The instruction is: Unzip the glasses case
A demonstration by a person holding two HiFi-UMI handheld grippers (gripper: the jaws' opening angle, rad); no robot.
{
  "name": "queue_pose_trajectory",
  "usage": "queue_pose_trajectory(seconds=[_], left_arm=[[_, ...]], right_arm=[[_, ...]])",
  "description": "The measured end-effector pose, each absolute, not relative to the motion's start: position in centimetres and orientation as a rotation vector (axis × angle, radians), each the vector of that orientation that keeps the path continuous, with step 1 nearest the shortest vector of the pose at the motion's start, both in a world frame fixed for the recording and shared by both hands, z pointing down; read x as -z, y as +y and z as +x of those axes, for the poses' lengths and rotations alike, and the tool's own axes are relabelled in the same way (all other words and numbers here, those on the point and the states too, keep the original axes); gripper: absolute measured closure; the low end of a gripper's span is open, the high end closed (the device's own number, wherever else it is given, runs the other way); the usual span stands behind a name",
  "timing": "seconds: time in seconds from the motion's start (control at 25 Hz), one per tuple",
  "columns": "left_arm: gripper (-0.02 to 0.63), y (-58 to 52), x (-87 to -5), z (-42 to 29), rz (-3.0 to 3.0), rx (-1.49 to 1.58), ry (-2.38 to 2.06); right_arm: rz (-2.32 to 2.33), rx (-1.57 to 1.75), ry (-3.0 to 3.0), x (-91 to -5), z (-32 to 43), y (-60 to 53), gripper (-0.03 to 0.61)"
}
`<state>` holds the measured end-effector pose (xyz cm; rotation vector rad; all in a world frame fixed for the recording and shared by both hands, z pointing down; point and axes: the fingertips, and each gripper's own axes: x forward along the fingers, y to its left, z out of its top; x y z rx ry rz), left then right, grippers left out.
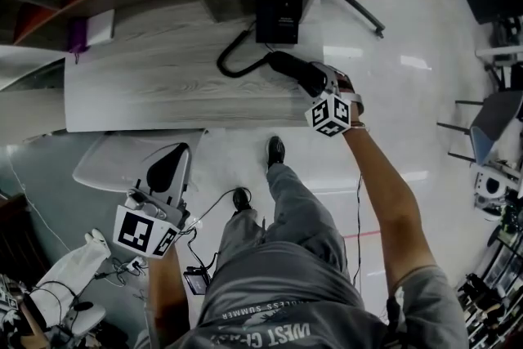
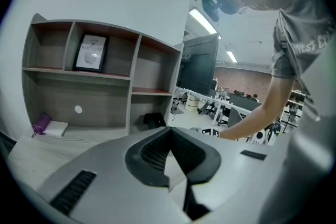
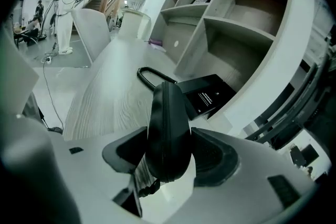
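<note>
At seven o'clock in the head view, my left gripper (image 1: 167, 166) hangs short of the pale woodgrain surface (image 1: 155, 86), its fingers pressed together and empty. At one o'clock, my right gripper (image 3: 169, 150) is opening its fingers, with the black oval zip-up glasses case (image 3: 167, 113) on edge between them, at the surface's right end.

Upper centre, the right gripper (image 1: 308, 78), jaws opening, brackets the glasses case (image 1: 288, 66) over the table (image 1: 155, 86); left gripper (image 1: 173, 155) lower left.

The head camera is looking steeply down on the desk (image 1: 163, 86). Cameras on the left gripper (image 2: 170, 136) and right gripper (image 3: 168, 134) are looking closely along their jaws, both facing the desk's shelves (image 2: 131, 68).
</note>
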<state>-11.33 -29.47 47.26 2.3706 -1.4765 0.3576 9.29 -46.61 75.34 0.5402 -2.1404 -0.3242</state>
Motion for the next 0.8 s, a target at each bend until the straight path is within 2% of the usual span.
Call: queue_pose_trajectory(seconds=[0.4,0.8], left_arm=[[0.614,-29.5,-47.7,-11.0,2.375,-0.333,-1.440],[0.614,-27.9,-48.7,-11.4,2.344,-0.223,-1.373]], right_arm=[[0.618,0.070,-2.215,-75.8,8.8,-48.1,0.309],[0.584,0.003,-2.424,-66.7,5.9,-43.0,0.313]])
